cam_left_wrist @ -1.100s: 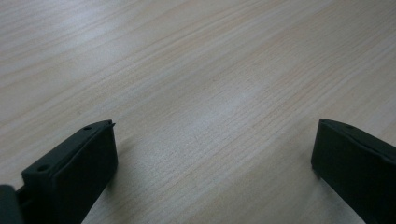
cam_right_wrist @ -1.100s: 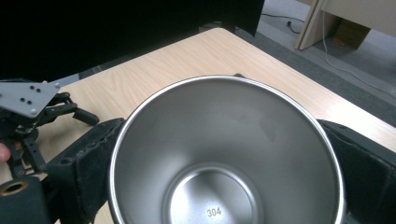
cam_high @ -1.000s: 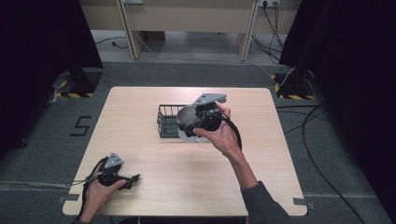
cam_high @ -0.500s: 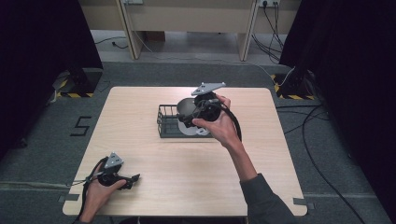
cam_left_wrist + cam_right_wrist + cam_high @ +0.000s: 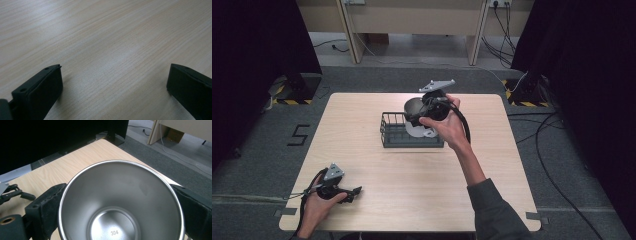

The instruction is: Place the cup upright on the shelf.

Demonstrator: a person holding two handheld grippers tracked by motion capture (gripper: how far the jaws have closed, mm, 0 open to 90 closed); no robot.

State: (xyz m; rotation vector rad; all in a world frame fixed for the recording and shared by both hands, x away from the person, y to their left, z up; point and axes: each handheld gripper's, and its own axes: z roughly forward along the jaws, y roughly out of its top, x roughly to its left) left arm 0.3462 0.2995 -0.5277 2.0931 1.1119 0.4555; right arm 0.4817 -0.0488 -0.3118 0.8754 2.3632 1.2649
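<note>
A stainless steel cup (image 5: 413,105) hangs above a black wire basket (image 5: 392,136) at the middle of the table. My right gripper (image 5: 417,115) is shut on the cup, one jaw on each side of it. In the right gripper view the cup (image 5: 117,202) turns its open mouth to the camera, empty, with "304" stamped in its bottom, between the right gripper (image 5: 120,205) jaws. My left gripper (image 5: 355,190) rests low at the table's near left corner, open. In its own view the left gripper (image 5: 113,82) has bare wood between its wide-apart jaws.
Something white (image 5: 424,132) lies in the right end of the basket, under the cup. The wooden table (image 5: 492,165) stands on grey carpet. Cables (image 5: 557,135) run over the floor to the right, and desk legs (image 5: 346,30) stand behind the table.
My right gripper has lifted the steel cup higher over the basket and tilted it. The left gripper has not moved.
</note>
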